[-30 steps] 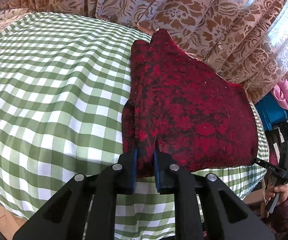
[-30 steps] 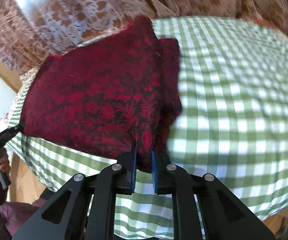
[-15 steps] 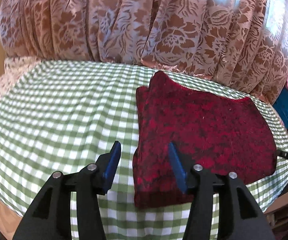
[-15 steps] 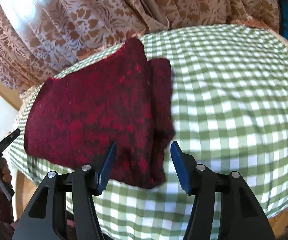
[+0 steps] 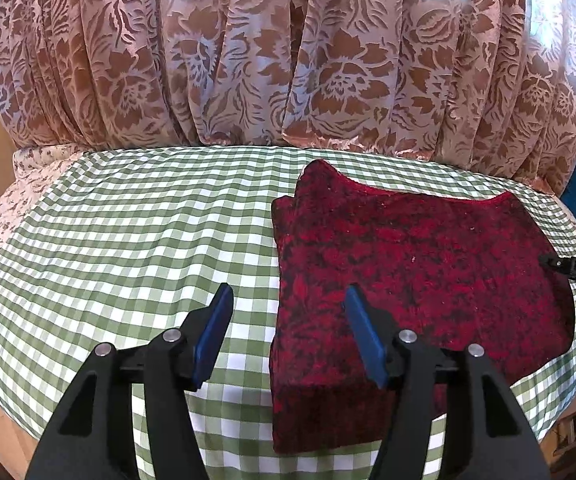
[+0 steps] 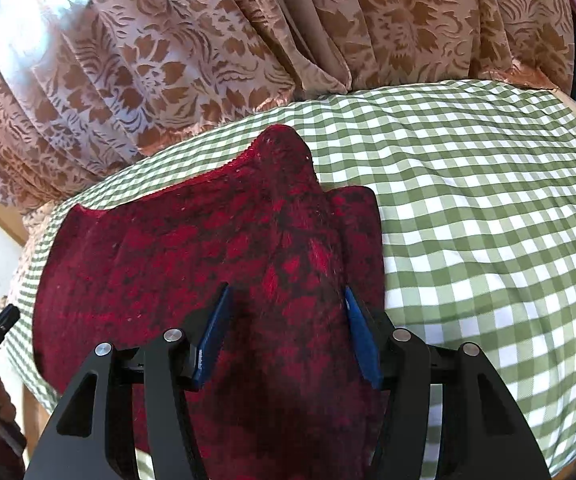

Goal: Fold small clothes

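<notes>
The red garment (image 5: 408, 280) is lying folded on the checked bench (image 5: 127, 240). Both the left gripper (image 5: 288, 332) and right gripper (image 6: 285, 332) are hovering over it, jaws spread, gripping nothing, likely lining up another fold.

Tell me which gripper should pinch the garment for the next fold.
Right, probably. The right gripper hangs open directly over the red garment, cloth between its fingers. The left gripper, also open, straddles the garment's edge, with one finger over bare tablecloth.
</notes>
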Demonstrator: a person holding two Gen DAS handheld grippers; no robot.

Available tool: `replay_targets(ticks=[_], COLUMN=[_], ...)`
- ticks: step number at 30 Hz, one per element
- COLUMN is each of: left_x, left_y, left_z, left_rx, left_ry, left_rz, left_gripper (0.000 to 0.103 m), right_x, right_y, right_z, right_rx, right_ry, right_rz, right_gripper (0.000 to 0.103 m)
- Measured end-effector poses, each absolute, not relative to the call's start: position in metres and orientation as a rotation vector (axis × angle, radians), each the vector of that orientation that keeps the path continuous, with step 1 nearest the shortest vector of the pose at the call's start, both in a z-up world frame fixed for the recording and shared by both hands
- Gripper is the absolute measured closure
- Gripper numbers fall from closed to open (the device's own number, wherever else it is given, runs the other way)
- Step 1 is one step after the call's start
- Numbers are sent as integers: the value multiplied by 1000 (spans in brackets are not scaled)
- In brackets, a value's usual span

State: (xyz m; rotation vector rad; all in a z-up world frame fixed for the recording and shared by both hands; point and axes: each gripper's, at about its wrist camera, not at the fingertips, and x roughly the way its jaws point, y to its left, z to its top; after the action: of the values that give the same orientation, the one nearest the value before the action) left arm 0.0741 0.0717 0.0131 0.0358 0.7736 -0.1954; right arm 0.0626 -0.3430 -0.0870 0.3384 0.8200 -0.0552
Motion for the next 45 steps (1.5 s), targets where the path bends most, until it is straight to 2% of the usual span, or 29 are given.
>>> replay_targets(ticks=[9,14,21,27,28,29,31,32,34,35,39,41,44,45], left_x=[85,103,141,175,181,186,199,203,199,193,185,192,204,206], left_y=[70,88,110,95,92,91,86,83,78,75,70,71,75,76], left_z=[8,2,-6,-8,-9,-11,-17,-18,-12,-5,1,-10,-40,-48], left_rx=[29,-131,-363,-371,-368,-369,-376,-372,-346,-328,-305,-297,-294,-294], left_ry=[778,817,889,938,949,961,997,1010,972,940,904,933,991,991], left_rz=[-167,-218,-317,-352,-350,-351,-355,-346,-334,-329,-295,-261,-195,-167], left_gripper=[42,39,40,42,43,49,77,87,90,90,90,88,73,60], right_x=[67,68,68,69,68,68,68,68,68,67,64,62,64,64], right_y=[-339,-335,-336,-335,-336,-336,-336,-335,-336,-335,-334,-333,-334,-334], right_z=[-97,-98,-97,-96,-96,-96,-96,-96,-96,-96,-98,-102,-108,-108], right_rx=[307,277,295,295,295,296,296,296,291,285,255,239,246,251], right_ry=[818,817,818,816,817,817,816,815,808,807,794,780,771,768], right_rz=[-58,-67,-62,-64,-64,-64,-64,-64,-58,-66,-92,-110,-125,-128], right_gripper=[48,49,49,49,49,49,49,49,49,55,69,70,70,70])
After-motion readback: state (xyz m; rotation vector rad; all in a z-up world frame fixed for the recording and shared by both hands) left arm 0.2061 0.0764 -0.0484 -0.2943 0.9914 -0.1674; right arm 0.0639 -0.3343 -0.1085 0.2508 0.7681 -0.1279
